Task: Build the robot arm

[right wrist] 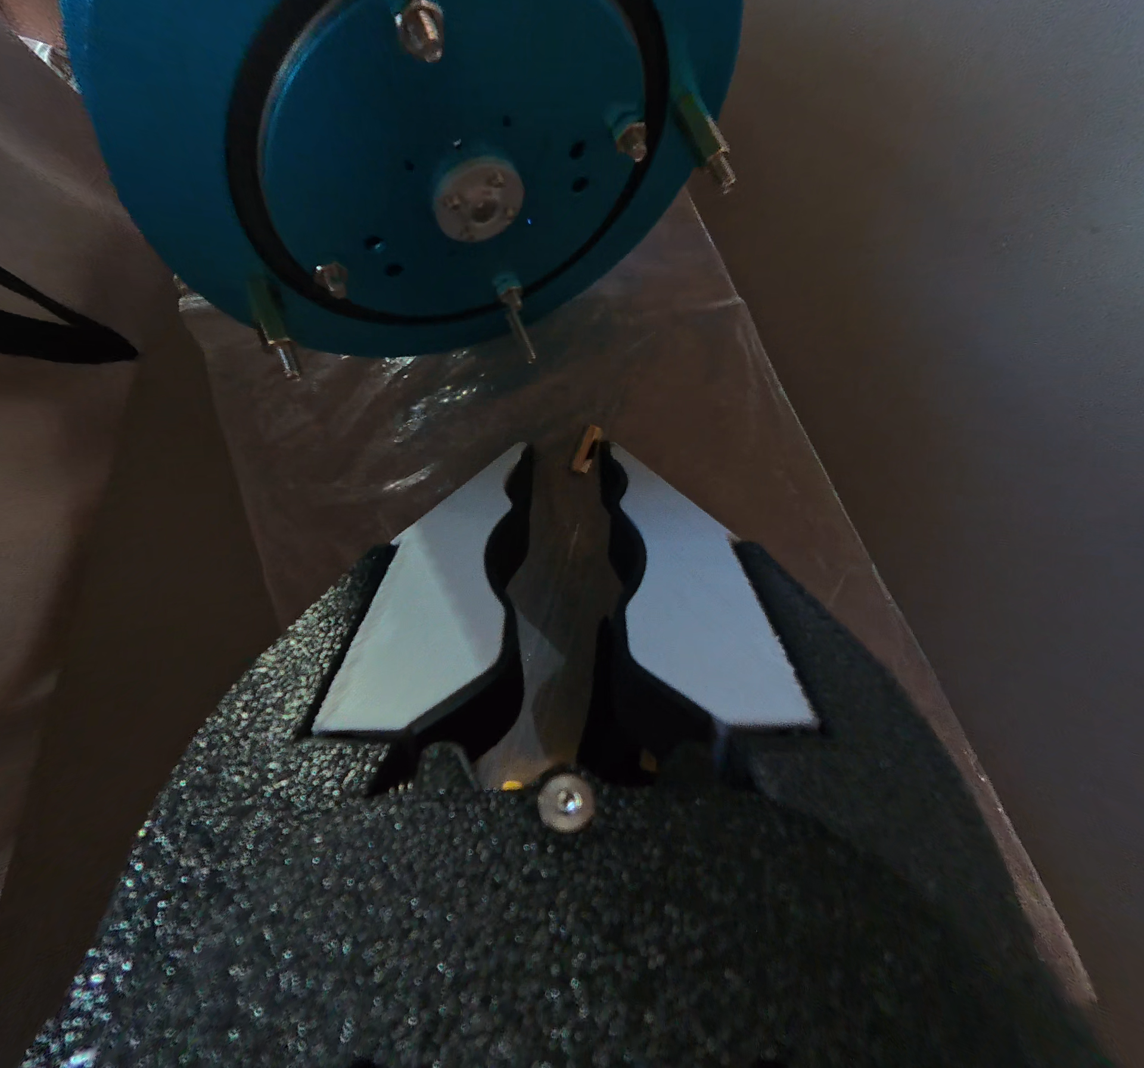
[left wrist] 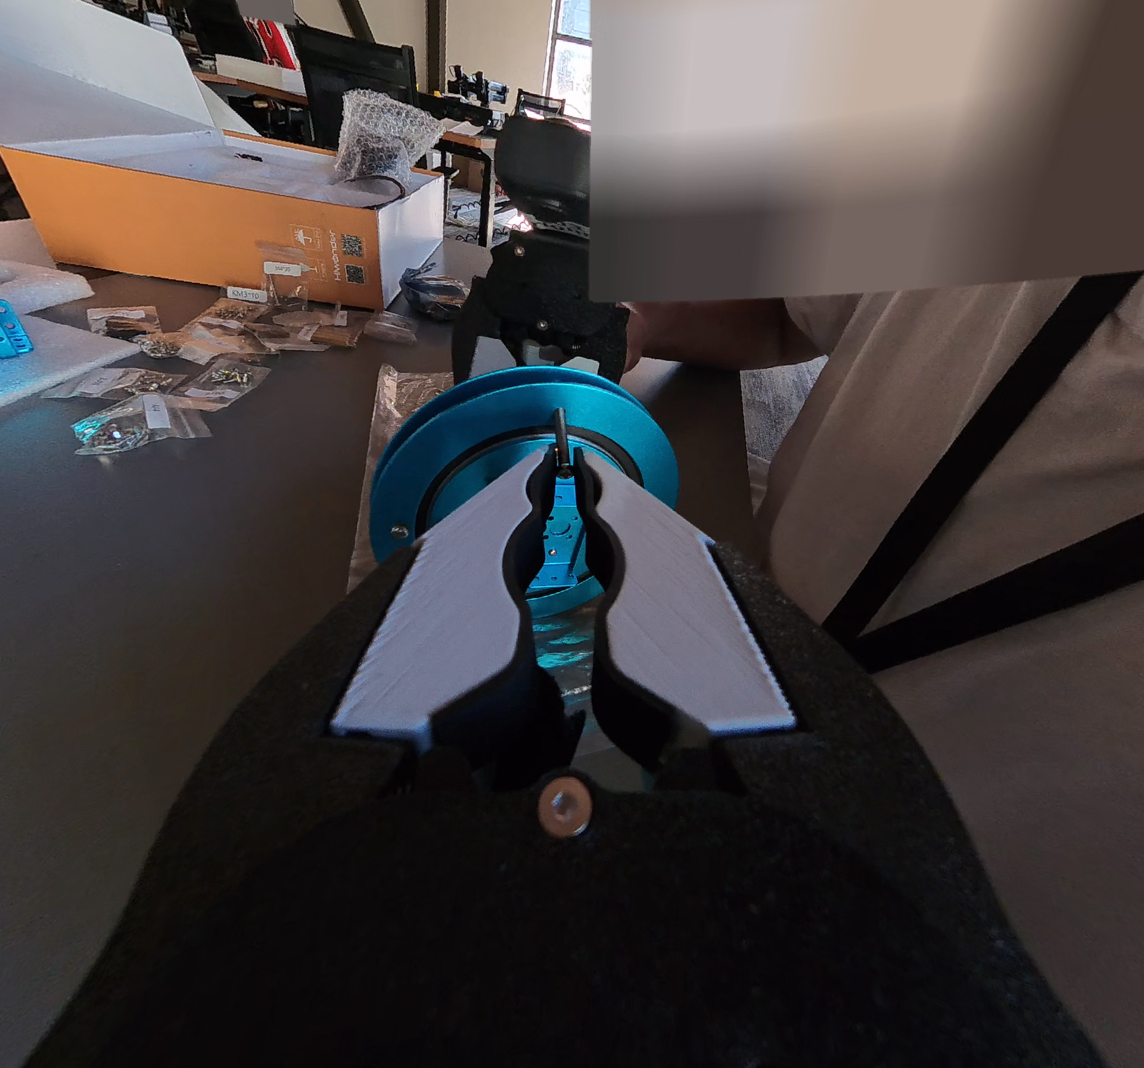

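Left gripper (left wrist: pixel 562 456): the two white fingers (left wrist: pixel 458 580) with black inner pads converge to a narrow gap and pinch a small dark screw (left wrist: pixel 560 433) at their tips. The screw's shaft points up and away from the fingertips. Directly ahead of and beneath the tips stands a blue metal disc assembly (left wrist: pixel 495 419), on edge, with a black ring set inside its outer flange and a blue perforated bracket (left wrist: pixel 560 534) visible through the finger gap. The assembly rests on a clear plastic sheet (left wrist: pixel 396 394) on a dark table (left wrist: pixel 186 543).

Right gripper (right wrist: pixel 564 459): the jaws stand slightly apart. A small brass nut (right wrist: pixel 585 449) sits against the inner tip of one finger; whether the opposite finger touches it cannot be determined. Ahead of the tips, well clear of them, is the opposite face of the same blue disc assembly (right wrist: pixel 186 110), carrying brass standoffs (right wrist: pixel 272 330) and a central silver hub (right wrist: pixel 478 203).

Beyond the left gripper, the right gripper (left wrist: pixel 538 320) appears behind the disc. Farther left of it lie small bags of fasteners (left wrist: pixel 142 425), and an open orange and white box (left wrist: pixel 186 221) holding a bubble-wrap bundle (left wrist: pixel 384 135).
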